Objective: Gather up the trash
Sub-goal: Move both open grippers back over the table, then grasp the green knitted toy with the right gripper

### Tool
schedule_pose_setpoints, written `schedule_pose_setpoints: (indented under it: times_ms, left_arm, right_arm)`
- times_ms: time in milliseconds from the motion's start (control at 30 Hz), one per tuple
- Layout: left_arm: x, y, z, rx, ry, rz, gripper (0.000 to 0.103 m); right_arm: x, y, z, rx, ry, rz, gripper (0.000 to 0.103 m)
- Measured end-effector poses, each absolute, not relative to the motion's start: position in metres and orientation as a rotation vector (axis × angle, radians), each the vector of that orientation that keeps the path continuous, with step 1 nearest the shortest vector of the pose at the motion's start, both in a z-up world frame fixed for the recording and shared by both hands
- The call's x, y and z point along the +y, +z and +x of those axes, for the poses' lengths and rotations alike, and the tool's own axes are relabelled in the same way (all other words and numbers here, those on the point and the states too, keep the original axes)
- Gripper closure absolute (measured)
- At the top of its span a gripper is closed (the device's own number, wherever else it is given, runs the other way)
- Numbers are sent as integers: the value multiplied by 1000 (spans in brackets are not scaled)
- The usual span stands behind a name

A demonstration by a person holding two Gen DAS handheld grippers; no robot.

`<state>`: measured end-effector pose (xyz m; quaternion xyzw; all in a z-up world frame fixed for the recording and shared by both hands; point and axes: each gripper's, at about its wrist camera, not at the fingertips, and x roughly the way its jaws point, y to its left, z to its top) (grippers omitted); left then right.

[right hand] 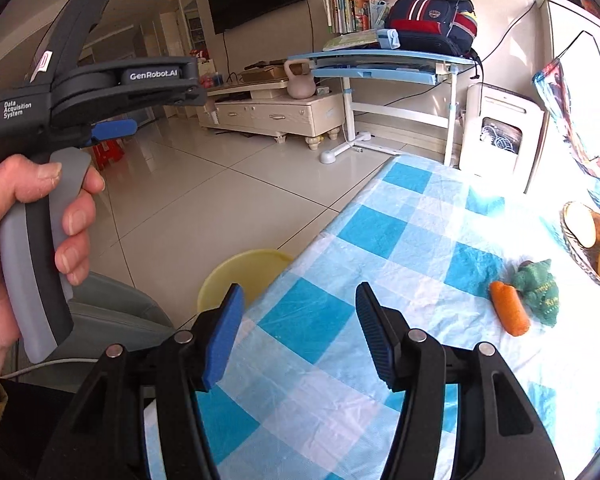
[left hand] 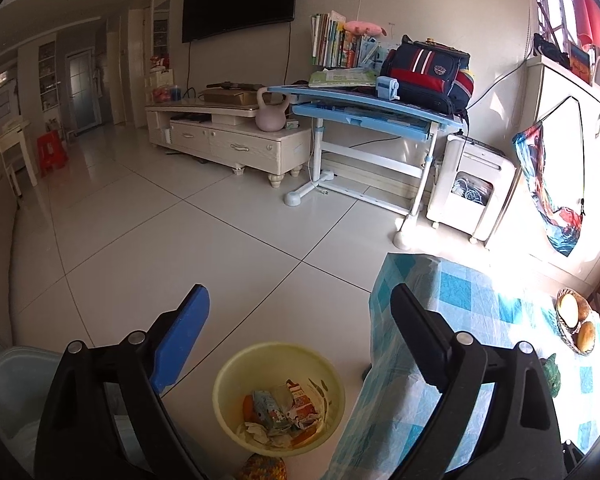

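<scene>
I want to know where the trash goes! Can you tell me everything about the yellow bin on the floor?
The yellow bin is a round, open tub that looks like pale plastic, with a rolled rim and no lid. It stands upright on the white tiled floor, right beside the table with the blue checked cloth. Inside lie crumpled wrappers and scrunched paper, filling only the bottom. Nothing grips it. In the right wrist view the table edge hides part of it.

The counter's blue-checked cloth point(right hand: 400, 240) edge hides much of the round yellow plastic bin point(right hand: 244, 276). The right picture edge crops the woven wicker basket point(right hand: 580, 256).
</scene>
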<state>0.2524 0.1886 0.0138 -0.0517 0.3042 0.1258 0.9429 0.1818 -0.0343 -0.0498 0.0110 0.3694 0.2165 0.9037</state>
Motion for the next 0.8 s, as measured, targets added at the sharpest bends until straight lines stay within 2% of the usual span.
schedule_pose_setpoints:
  times_ms: [333, 567, 700, 800]
  left_arm:
    - [137, 5, 254, 656, 147, -17, 14]
    - [81, -6, 252, 684, 39, 108, 14]
    - [54, -14, 249, 701, -14, 181, 14]
    - [37, -20, 249, 715, -54, 223, 14]
  right_arm:
    - [-138, -61, 192, 804, 174, 119, 47]
    - [-153, -74, 225, 825, 120, 71, 47]
    - [-151, -90, 253, 875, 114, 36, 51]
    - [-149, -104, 270, 929, 144, 23, 61]
